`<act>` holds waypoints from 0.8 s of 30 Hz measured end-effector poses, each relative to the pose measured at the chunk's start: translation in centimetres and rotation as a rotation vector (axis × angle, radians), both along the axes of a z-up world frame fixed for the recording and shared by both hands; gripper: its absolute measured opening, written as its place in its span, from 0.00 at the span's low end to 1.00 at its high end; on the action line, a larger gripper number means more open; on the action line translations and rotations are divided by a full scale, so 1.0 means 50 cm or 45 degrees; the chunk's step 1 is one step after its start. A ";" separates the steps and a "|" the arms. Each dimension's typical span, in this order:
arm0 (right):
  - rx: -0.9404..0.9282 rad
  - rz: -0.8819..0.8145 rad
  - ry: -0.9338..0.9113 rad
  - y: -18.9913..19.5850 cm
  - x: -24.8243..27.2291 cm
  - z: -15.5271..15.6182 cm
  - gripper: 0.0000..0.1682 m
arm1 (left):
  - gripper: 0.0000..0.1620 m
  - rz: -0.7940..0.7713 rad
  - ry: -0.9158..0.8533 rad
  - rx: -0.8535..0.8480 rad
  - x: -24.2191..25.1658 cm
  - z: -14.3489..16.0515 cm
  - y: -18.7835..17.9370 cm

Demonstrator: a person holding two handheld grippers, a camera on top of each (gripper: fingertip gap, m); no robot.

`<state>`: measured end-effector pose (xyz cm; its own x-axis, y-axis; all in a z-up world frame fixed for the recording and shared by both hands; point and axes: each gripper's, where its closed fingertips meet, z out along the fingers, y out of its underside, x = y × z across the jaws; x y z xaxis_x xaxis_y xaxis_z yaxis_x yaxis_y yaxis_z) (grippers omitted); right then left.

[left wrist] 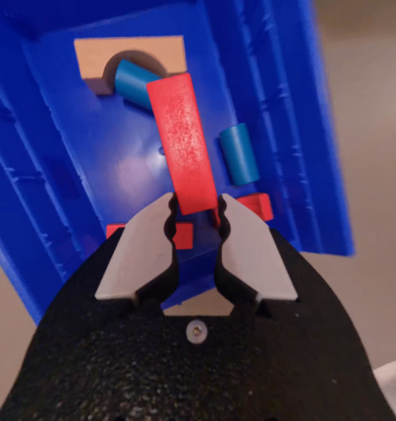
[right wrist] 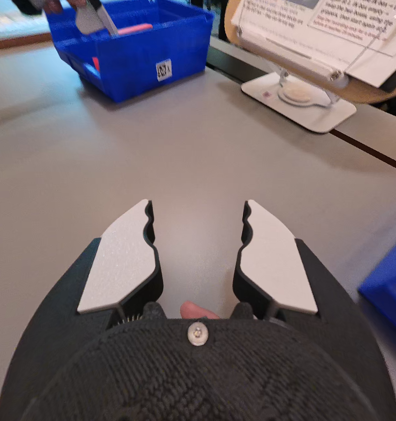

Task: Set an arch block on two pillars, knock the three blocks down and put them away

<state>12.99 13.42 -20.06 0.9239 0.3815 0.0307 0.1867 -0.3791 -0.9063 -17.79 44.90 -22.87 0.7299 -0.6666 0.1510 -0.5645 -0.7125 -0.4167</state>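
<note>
My left gripper (left wrist: 197, 201) is shut on the near end of a long red block (left wrist: 181, 141) and holds it over the inside of a blue bin (left wrist: 62, 141). On the bin floor lie a tan arch block (left wrist: 128, 47), two blue cylinders (left wrist: 131, 84) (left wrist: 239, 155) and two small red blocks (left wrist: 183, 235) (left wrist: 258, 205). My right gripper (right wrist: 198, 205) is open and empty, low over the grey table (right wrist: 147, 148). In the right wrist view the same bin (right wrist: 128, 57) stands far off at the upper left, with the left gripper (right wrist: 94, 20) and red block (right wrist: 135, 29) in it.
A white stand holding printed sheets (right wrist: 299, 102) sits at the table's back right. The corner of a second blue bin (right wrist: 390, 291) shows at the right edge. A dark seam (right wrist: 363, 148) crosses the table on the right. About 45 centimeters separates my left fingertips from my right. The dark seam (right wrist: 363, 148) is closer to my right gripper, around 35 centimeters from its tips; the left tips are 50 centimeters off.
</note>
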 end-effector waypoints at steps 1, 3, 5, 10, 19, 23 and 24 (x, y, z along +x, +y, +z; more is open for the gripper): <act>0.034 0.018 0.048 0.011 -0.013 0.014 0.45 | 0.21 -0.030 -0.096 0.020 0.011 0.023 -0.014; 0.128 0.059 0.169 0.036 -0.040 0.053 0.45 | 0.21 -0.139 -0.356 0.064 0.049 0.087 -0.059; 0.217 0.147 0.328 0.058 -0.076 0.101 0.46 | 0.21 -0.322 -0.606 0.098 0.099 0.150 -0.131; 0.338 0.403 0.705 0.106 -0.156 0.225 0.46 | 0.21 -0.831 -1.053 0.252 0.223 0.256 -0.344; 0.331 0.676 0.633 0.098 -0.188 0.302 0.39 | 0.21 -1.327 -1.364 0.313 0.341 0.252 -0.538; 0.277 0.819 0.542 0.059 -0.192 0.304 0.35 | 0.21 -1.458 -1.354 0.294 0.357 0.234 -0.578; 0.273 0.836 0.502 0.053 -0.191 0.303 0.35 | 0.21 -1.479 -1.346 0.293 0.361 0.230 -0.584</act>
